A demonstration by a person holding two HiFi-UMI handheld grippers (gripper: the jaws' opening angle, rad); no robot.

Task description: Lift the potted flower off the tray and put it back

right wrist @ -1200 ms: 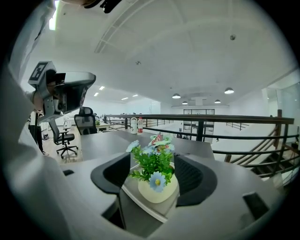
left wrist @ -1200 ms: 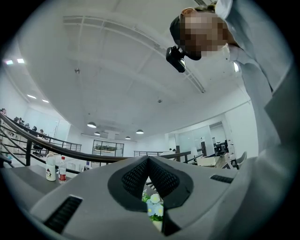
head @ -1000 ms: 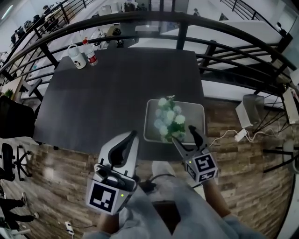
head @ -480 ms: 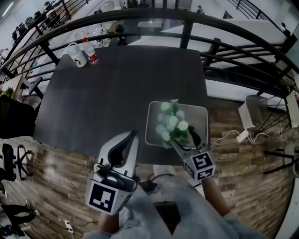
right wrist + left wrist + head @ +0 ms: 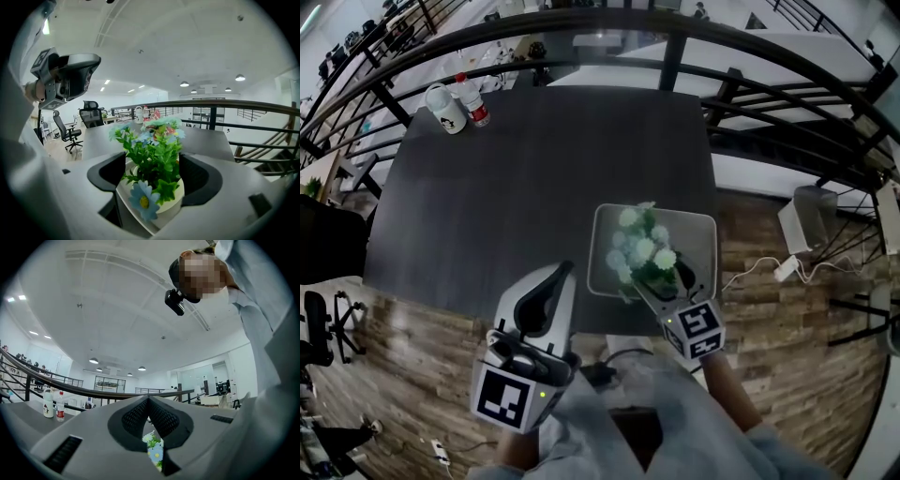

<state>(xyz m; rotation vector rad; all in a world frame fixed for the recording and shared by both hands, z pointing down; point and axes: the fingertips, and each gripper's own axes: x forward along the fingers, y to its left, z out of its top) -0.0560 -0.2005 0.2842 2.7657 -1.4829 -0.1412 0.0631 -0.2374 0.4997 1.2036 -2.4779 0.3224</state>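
Observation:
The potted flower (image 5: 639, 251), pale blooms and green leaves in a cream pot (image 5: 165, 202), stands in the grey tray (image 5: 701, 228) at the dark table's near right corner. My right gripper (image 5: 662, 274) reaches in from the near side. Its jaws are opening and stand wide on either side of the pot (image 5: 154, 174), and the pads do not press on it. My left gripper (image 5: 563, 274) hovers over the table's near edge, left of the tray, shut and empty (image 5: 149, 400). Under its tips, in the left gripper view, a few of the flowers (image 5: 153, 451) show.
A white jug (image 5: 441, 108) and a red-labelled bottle (image 5: 474, 101) stand at the dark table's (image 5: 544, 178) far left corner. A black railing (image 5: 750, 66) curves behind the table. Office chairs (image 5: 65, 131) stand off to the left on the wooden floor.
My right gripper has moved forward to the pot, and its fingers now reach further in beside the flowers. The left gripper looks much the same.

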